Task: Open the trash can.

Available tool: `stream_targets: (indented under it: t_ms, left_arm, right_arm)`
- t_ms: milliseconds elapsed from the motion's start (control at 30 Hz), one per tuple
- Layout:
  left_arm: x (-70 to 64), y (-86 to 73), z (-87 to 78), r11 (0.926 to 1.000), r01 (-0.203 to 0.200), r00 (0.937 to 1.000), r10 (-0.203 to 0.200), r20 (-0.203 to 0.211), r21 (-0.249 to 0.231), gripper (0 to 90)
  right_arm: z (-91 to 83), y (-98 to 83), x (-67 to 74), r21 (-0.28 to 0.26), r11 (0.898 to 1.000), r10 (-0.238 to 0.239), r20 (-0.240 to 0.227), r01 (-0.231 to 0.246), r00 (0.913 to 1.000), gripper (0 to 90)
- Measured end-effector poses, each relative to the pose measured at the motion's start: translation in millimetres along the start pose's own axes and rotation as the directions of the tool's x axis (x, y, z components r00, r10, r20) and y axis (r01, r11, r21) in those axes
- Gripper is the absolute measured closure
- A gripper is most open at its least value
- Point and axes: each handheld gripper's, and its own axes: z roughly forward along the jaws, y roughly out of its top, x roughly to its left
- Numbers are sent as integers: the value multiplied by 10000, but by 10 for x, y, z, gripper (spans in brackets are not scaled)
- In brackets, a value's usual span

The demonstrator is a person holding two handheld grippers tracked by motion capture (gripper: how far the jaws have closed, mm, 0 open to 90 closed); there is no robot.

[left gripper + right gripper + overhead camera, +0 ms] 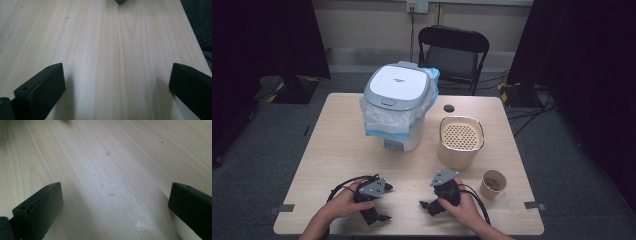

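Two grippers are held at the table's near edge – the left gripper toward the left corner, the right gripper near the middle. Both are released, jaws spread wide over bare wood. A paper cup is seen just beside the right hand.

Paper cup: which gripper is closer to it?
Right. The right gripper rests on the table just left of the paper cup, jaws open and pointing away from it. The left gripper, also open, lies farther left, beyond the right one.
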Motion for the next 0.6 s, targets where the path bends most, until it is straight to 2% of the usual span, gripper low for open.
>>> stream_targets:
  t_ms: [233, 367, 400, 433, 467, 500, 533, 567, 600]
  left_arm:
    - [-19, 8, 4, 9999, 117, 9997, -116, -193, 24, 0]
    - [-24, 13, -11, 9982, 588, 9981, -590, -199, -78, 5]
    - [-20, 24, -34, 9976, 687, 9974, -687, -209, 5, 97]
    - [-23, 34, -56, 9956, 936, 9952, -938, -289, -64, 97]
    - [-11, 44, -88, 9937, 1113, 9932, -1118, -330, -151, 212]
    - [-11, 53, -108, 9886, 1472, 9885, -1481, -294, -312, 254]
    - [6, 63, -147, 9893, 1445, 9887, -1453, -362, -217, 180]
    - [4, 74, -175, 9862, 1629, 9853, -1642, -466, -306, 109]
    - [7, 86, -201, 9837, 1761, 9828, -1778, -507, -360, 123]
  right_arm:
    - [25, 22, -25, -28, 9999, -140, -120, 140, 9998, 0]
    - [28, 28, -28, -3, 9999, -147, -135, 147, 9998, 0]
    - [31, 29, -31, -16, 9999, -158, -167, 158, 9997, 0]
    - [31, 29, -31, -16, 9999, -158, -167, 158, 9997, 0]
    - [32, 30, -30, -10, 9999, -146, -170, 145, 9997, 0]
    - [32, 30, -31, -7, 9999, -148, -167, 148, 9998, 0]
    - [33, 31, -30, -7, 9999, -146, -167, 146, 9998, 0]
    - [32, 31, -31, -2, 9999, -158, -152, 158, 9998, 0]
    - [32, 31, -30, 3, 9999, -156, -147, 156, 9998, 0]
